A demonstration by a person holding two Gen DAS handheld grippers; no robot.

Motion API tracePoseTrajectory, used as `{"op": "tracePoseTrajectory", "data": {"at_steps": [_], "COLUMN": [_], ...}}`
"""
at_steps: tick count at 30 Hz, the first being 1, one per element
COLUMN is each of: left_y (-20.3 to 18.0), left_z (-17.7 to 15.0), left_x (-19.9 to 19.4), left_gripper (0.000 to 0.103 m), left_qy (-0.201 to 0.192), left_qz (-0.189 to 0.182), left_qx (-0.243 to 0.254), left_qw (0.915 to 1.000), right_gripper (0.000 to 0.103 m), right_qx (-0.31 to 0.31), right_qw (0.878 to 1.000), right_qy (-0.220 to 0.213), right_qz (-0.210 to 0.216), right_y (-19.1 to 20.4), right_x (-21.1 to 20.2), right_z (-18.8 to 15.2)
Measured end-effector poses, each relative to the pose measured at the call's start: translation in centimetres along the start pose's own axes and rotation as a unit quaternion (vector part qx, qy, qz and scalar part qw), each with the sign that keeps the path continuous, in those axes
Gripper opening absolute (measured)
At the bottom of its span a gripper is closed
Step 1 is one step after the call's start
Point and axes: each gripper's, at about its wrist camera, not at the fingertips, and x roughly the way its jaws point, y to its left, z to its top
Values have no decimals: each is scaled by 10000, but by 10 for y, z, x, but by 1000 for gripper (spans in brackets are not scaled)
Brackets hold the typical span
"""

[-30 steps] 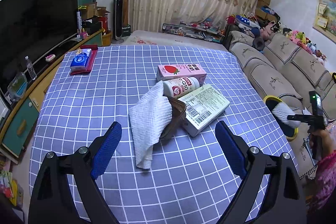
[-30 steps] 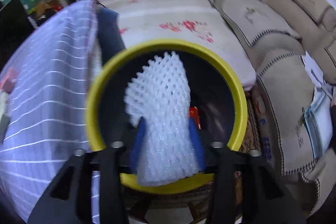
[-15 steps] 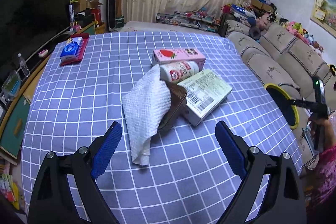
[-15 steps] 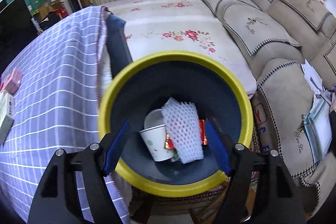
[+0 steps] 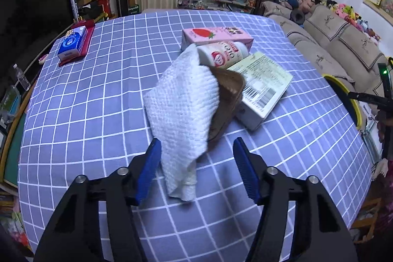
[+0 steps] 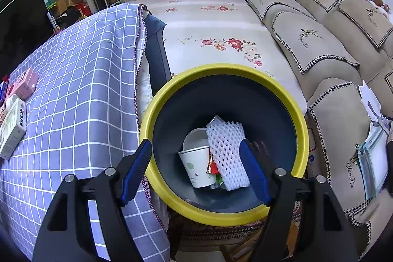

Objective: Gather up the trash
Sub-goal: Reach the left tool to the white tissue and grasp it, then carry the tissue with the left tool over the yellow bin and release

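The left gripper [image 5: 196,165] fingers, just closing, are spread around the white paper towel [image 5: 183,112], not yet pinching it; the right gripper [image 6: 196,168] fingers are spread, empty, above the bin [image 6: 301,114].

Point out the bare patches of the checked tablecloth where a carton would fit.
The tablecloth is bare between the tissue pack and the white cloth, and along the far edge beyond the pink carton. Crowded: the middle, where cloth, bottle, brown bowl and flat box touch.

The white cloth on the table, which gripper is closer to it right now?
Left. The left gripper straddles the white cloth's near end, jaws open; the right gripper hangs open over the yellow-rimmed bin beside the table.
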Motion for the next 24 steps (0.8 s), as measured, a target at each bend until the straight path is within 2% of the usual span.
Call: {"op": "tracePoseTrajectory", "data": {"at_steps": [5, 10, 15, 19, 24], "left_y": [5, 9, 12, 16, 14], "left_z": [-2, -4, -8, -9, 2], "left_x": [7, 9, 1, -16, -47], "left_gripper": [54, 34, 22, 11, 7], "left_qy": [125, 213, 235, 130, -269], "left_qz": [93, 32, 7, -16, -1], "left_qx": [179, 282, 293, 253, 231], "left_qw": [9997, 9994, 9993, 9996, 9994], "right_gripper": [70, 70, 70, 70, 70], "right_qx": [-21, -90, -123, -134, -129], "right_qw": [10000, 9999, 9999, 9998, 9998], "right_qy": [28, 56, 64, 57, 25], "right_qz": [8, 50, 85, 115, 148], "right_y": [3, 11, 15, 17, 17], "right_x": [2, 5, 5, 4, 1], "right_z": [1, 1, 1, 1, 0]}}
